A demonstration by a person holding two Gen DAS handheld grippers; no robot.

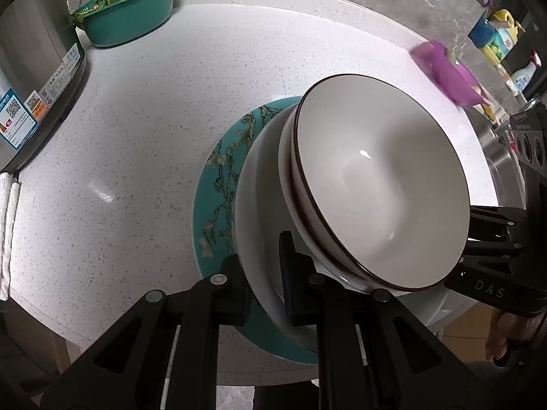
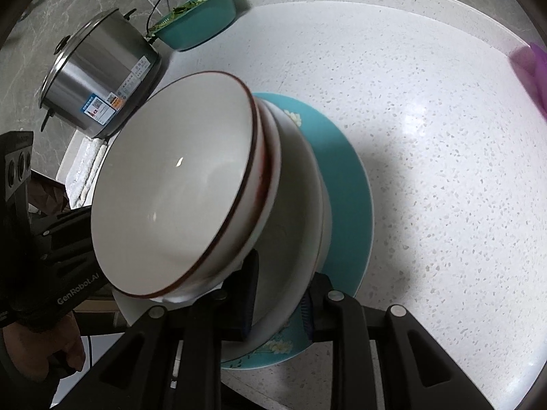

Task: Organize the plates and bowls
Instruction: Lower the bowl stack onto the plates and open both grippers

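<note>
Clamping opposite rims of the white bowl [image 1: 259, 205] (stacked under another), left gripper [image 1: 263, 294] and right gripper [image 2: 277, 304] fingers grip.

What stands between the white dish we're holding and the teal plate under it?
Nothing visible. Left gripper and right gripper clamp the dish by its rim over the plate, whose showing part is bare. Its middle is hidden under the dish.
</note>
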